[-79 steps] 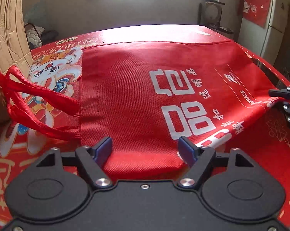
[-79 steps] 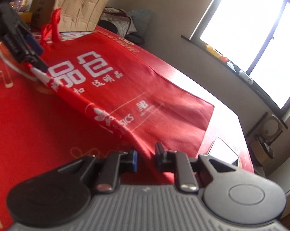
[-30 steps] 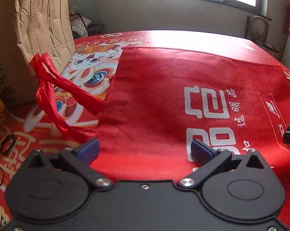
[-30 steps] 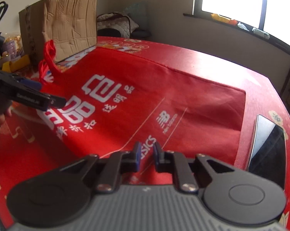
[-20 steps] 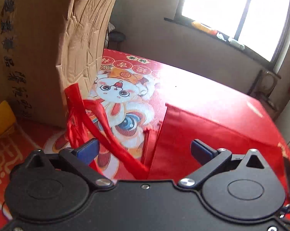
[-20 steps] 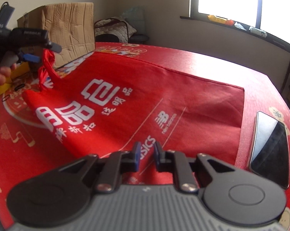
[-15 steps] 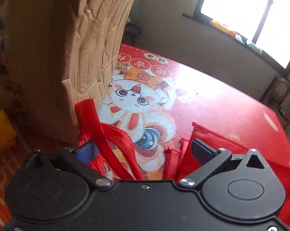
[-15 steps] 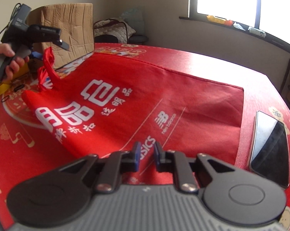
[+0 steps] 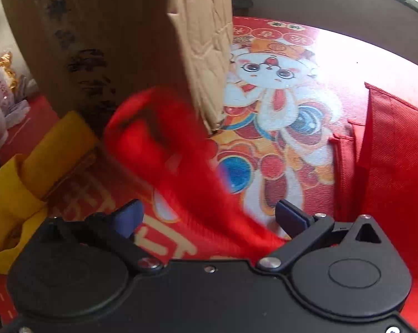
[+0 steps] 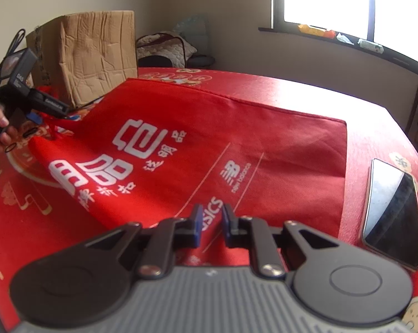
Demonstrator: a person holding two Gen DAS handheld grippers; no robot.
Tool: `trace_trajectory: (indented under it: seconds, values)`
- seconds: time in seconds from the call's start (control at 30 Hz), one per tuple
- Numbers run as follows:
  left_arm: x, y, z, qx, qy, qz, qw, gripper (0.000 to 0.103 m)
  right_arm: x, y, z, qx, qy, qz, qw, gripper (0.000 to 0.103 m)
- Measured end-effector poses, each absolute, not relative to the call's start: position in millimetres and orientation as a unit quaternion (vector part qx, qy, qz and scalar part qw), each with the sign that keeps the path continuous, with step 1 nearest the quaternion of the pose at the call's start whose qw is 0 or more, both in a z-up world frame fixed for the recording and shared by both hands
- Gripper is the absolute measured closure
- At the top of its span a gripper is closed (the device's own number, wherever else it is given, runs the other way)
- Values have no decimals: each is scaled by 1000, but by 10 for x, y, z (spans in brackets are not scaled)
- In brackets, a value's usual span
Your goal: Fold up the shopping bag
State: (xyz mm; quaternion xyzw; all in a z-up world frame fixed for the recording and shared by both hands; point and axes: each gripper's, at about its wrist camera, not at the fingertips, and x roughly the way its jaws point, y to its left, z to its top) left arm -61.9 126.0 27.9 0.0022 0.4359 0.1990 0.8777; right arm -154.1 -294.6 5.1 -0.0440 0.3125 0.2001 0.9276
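Observation:
The red shopping bag (image 10: 209, 138) lies flat on the red tablecloth, white print facing up. My right gripper (image 10: 211, 216) sits at the bag's near edge. Its jaws stand a narrow gap apart on the cloth by the printed logo. In the left wrist view only the bag's handle end (image 9: 392, 166) shows, at the right. Its red handles (image 9: 164, 138) loop up, blurred, against the cardboard box (image 9: 111, 41). My left gripper (image 9: 210, 213) is open wide around the base of those handles, with neither pad touching them. In the right wrist view a hand holds the left gripper (image 10: 42, 108) at the far left.
The cardboard box (image 10: 97, 50) stands at the table's far left corner. A phone (image 10: 389, 211) lies just right of the bag. Something yellow (image 9: 28, 180) lies left of the box. A small black ring (image 10: 31, 132) lies near the hand. A cartoon rabbit print (image 9: 275, 91) covers the tablecloth.
My left gripper swung away from the bag's near edge to the handles beside the box, still open. The bag, earlier lifted at its corner, now lies flat. The right gripper stayed put.

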Motion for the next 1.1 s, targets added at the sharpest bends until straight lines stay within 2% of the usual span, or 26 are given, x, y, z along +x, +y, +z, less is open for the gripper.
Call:
trace_trajectory:
  seconds: [0.17,0.33,0.63,0.7,0.77,0.9,1.1]
  values:
    - [-771,1487,345,19,438,233,868,0,-1526,-2956,45,-46,312,200,928,88]
    - [-984,1540,567,-24,396,246,885,1,-1522,-2973,44,-39,313,201,927,87]
    - [-1101,381,1058,-54,330,26,942,1,-1525,-2999,46,-26,316,200,927,86]
    - [-951,11,1019,-51,320,-32,945,1,-1525,-3009,47,-14,317,203,926,77]
    - [-792,-276,959,-44,308,-75,947,1,-1530,-2989,48,-10,318,203,926,75]
    - [-444,-769,733,-9,279,-120,953,1,-1559,-2906,53,-25,318,186,929,74]
    - [-174,-892,213,48,388,-117,913,0,-1549,-2969,45,0,319,188,929,74]
